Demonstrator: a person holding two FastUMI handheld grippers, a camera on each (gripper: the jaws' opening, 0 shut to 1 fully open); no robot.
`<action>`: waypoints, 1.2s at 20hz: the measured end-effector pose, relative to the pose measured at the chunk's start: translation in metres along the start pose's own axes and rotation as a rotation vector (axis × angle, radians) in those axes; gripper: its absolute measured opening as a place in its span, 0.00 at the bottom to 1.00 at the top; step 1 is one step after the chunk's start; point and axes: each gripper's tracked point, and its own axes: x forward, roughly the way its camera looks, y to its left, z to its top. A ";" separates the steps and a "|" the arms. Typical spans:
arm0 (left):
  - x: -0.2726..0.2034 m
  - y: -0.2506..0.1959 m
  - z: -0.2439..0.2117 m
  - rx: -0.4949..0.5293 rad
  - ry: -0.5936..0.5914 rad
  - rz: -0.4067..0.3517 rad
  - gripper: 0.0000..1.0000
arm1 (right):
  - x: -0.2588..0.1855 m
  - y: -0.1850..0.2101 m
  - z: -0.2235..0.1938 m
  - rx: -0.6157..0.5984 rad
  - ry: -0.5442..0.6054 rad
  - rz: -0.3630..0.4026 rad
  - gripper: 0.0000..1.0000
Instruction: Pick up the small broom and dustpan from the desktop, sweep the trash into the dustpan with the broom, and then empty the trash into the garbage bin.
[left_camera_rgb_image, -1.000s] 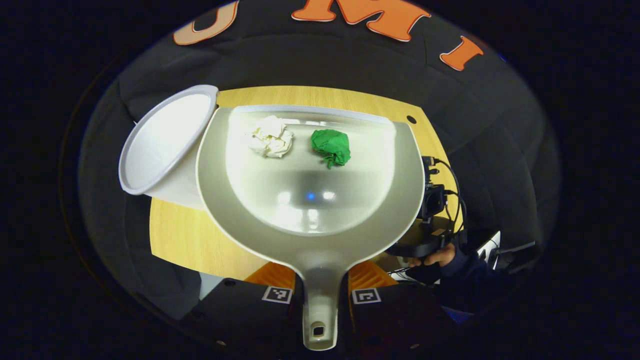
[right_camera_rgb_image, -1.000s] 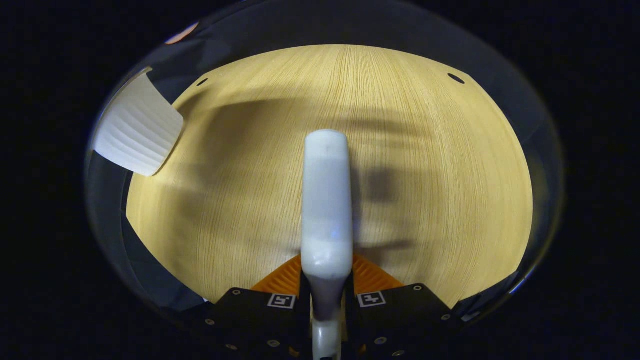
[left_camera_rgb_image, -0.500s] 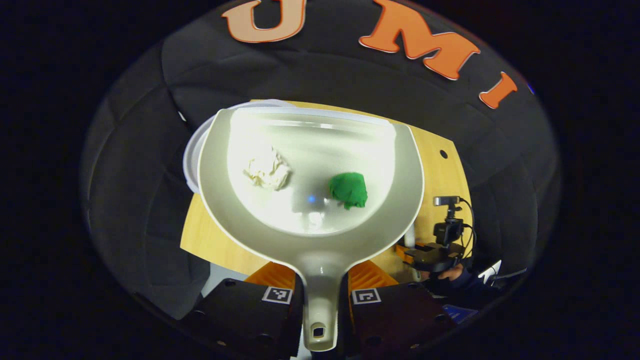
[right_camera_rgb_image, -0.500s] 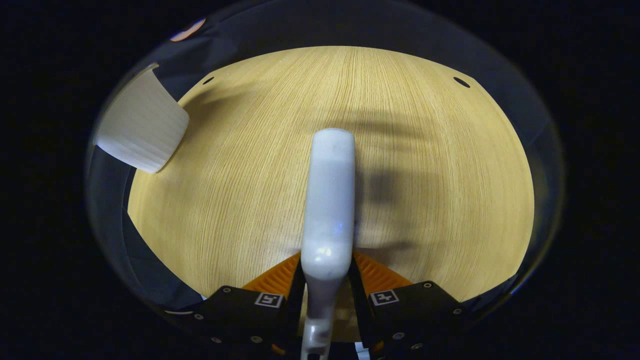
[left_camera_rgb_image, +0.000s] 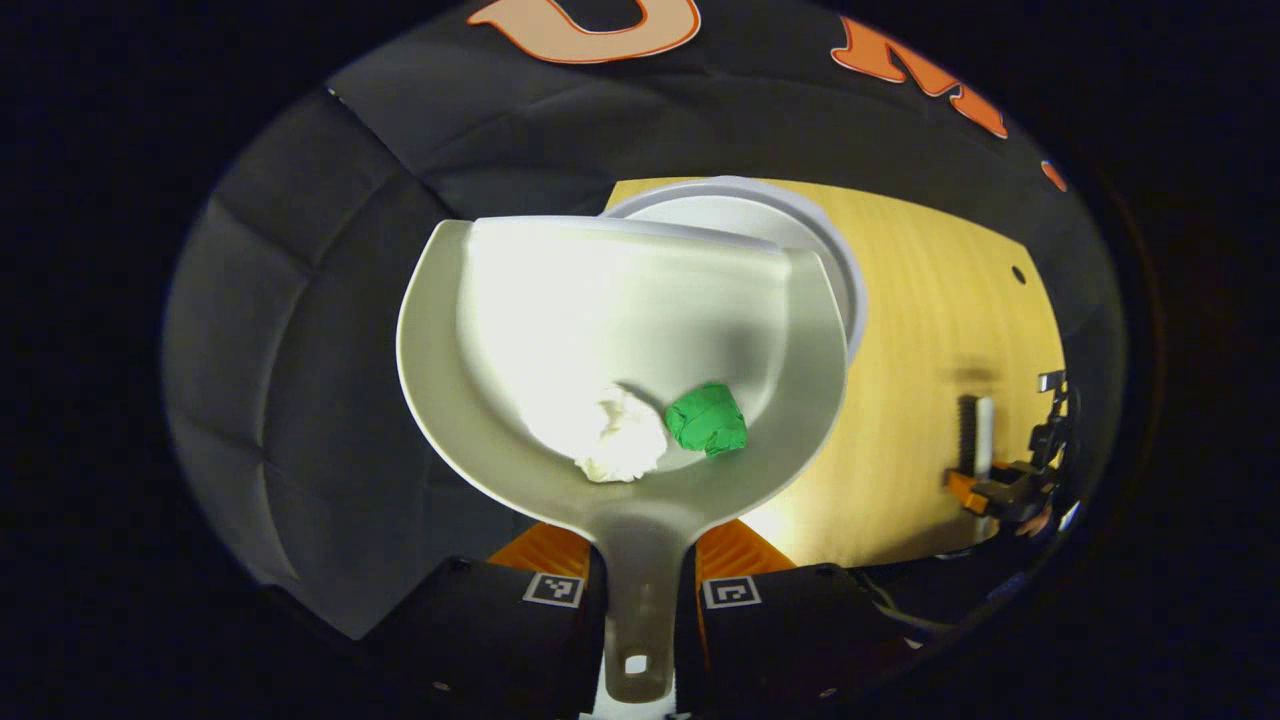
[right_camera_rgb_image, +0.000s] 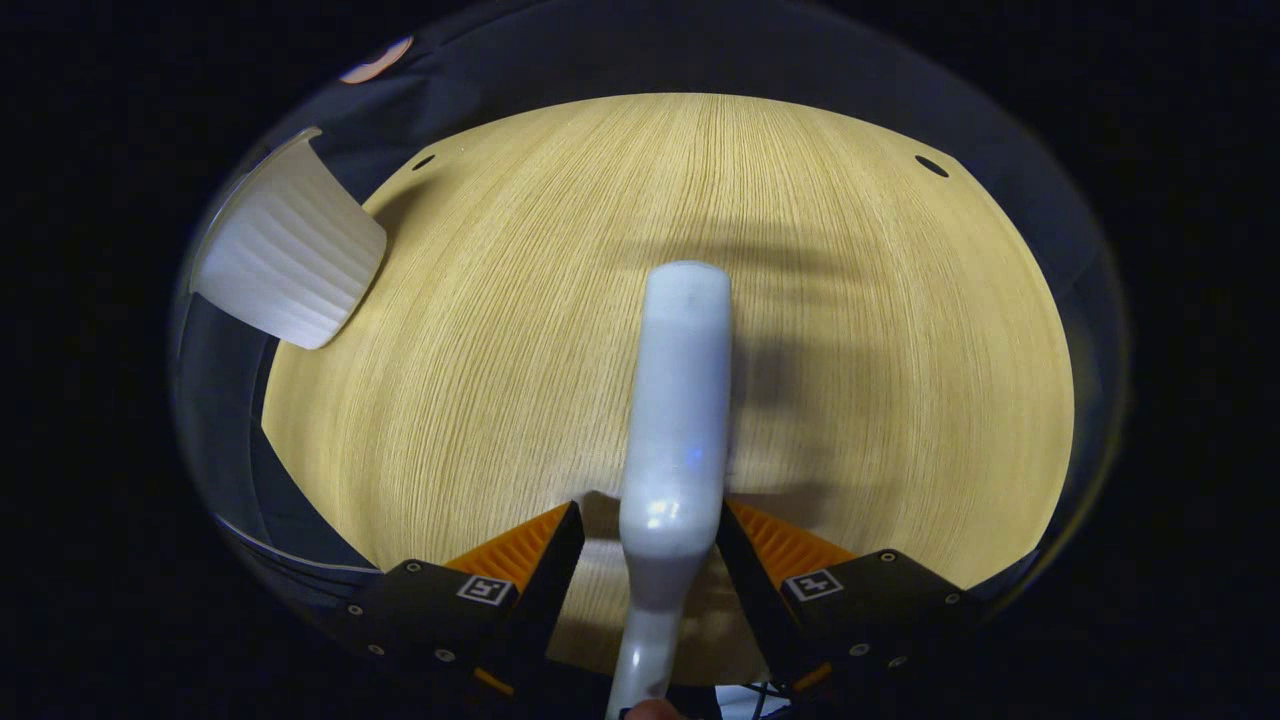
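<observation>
Left gripper view: the dustpan (left_camera_rgb_image: 620, 330) is held off the desktop (left_camera_rgb_image: 930, 400) by its handle, with the left gripper (left_camera_rgb_image: 640, 580) clamped on that handle from both sides. A white paper wad (left_camera_rgb_image: 622, 450) and a green paper wad (left_camera_rgb_image: 707, 420) lie touching each other at the near end of the pan, by the handle root. The far lip of the pan covers part of the white garbage bin (left_camera_rgb_image: 780, 215), whose rim shows just beyond and to the right. At the far right of the desktop, a second gripper holds an upright tool; the detail is too small to tell.

Right gripper view: the broom (right_camera_rgb_image: 680, 400) extends forward over the desktop (right_camera_rgb_image: 500, 350), casting a shadow to its right. The right gripper (right_camera_rgb_image: 655, 580) has its jaws spread, with a visible gap on each side of the broom handle. The ribbed wall of the garbage bin (right_camera_rgb_image: 285, 265) stands at the far left edge.
</observation>
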 end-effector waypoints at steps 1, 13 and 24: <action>-0.003 0.004 -0.004 0.036 0.007 0.037 0.29 | 0.000 0.000 0.000 0.001 0.003 0.001 0.84; -0.041 0.125 0.024 0.845 -0.101 0.725 0.28 | -0.001 -0.001 0.002 0.021 -0.002 0.016 0.86; 0.060 0.071 0.015 0.258 -0.198 0.237 0.28 | -0.002 0.000 0.003 0.050 0.002 0.028 0.87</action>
